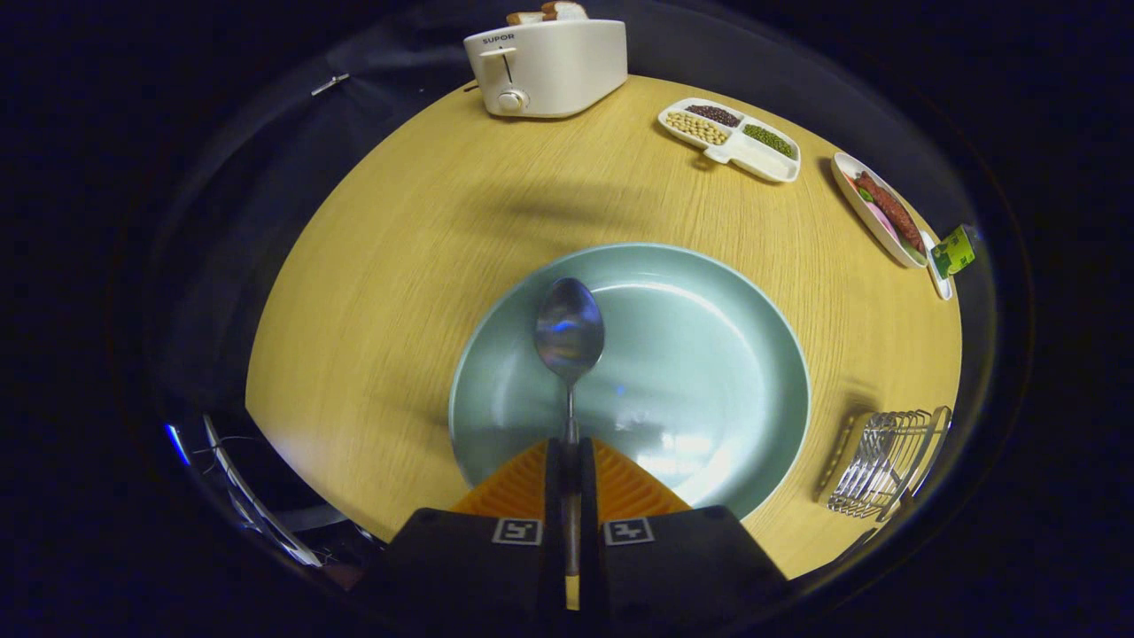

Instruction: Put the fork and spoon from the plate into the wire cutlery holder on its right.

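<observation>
My gripper (570,452) is shut on the handle of a metal spoon (569,332). The spoon points straight ahead of the orange fingers (518,483), its bowl hanging over the pale green plate (709,354). The plate lies on the round wooden table just beyond the fingers, with nothing else lying in it. The wire cutlery holder (886,461) stands to the right of the plate near the table's edge. No fork is visible in the plate.
A white toaster (545,66) with bread in it stands at the table's far side. A divided white dish of beans (731,137) and a dish of food (881,208) lie far right. A small green packet (953,251) sits by that dish.
</observation>
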